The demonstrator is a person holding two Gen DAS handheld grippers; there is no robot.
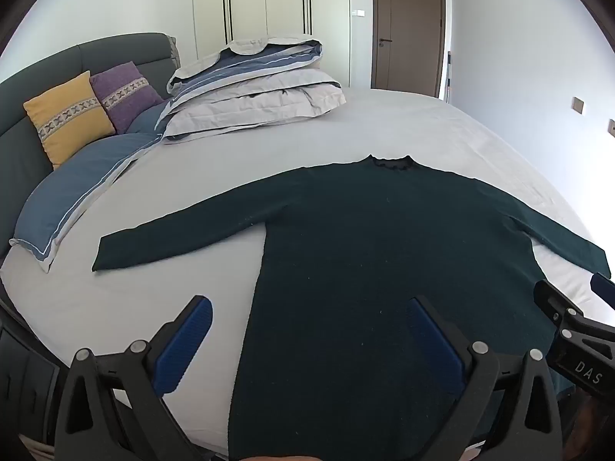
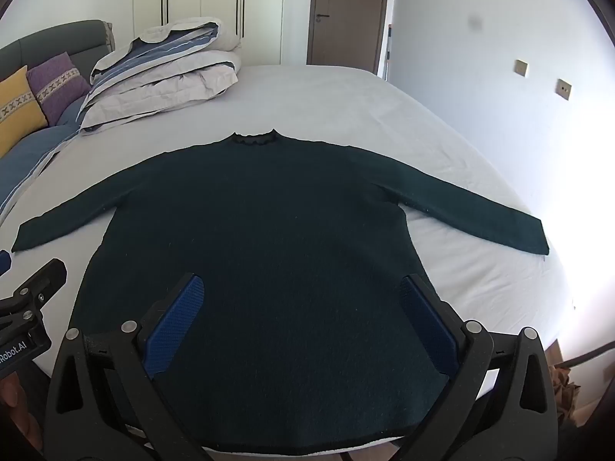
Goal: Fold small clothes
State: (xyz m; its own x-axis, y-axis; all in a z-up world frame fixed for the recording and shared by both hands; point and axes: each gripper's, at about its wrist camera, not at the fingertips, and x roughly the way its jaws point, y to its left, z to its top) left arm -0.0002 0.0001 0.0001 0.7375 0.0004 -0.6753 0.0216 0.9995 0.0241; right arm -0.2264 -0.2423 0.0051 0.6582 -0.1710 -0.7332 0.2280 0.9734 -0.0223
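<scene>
we're seeing dark green long-sleeved knit sweater lying flat on pale grey bed sheet | judging soft, floppy, light | left gripper and right gripper both hovering spread, empty | pinching sleeve cuffs at 3 and 9 o'clock

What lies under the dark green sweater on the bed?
The dark green sweater lies flat on the pale bed sheet, which shows all around it. Anything beneath the fabric itself is covered.

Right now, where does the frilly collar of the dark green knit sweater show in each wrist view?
Left wrist: collar right of centre, upper middle.
Right wrist: collar left of centre, upper middle.
Shared landmark: folded grey-and-blue duvet, up-left of it in both.
</scene>
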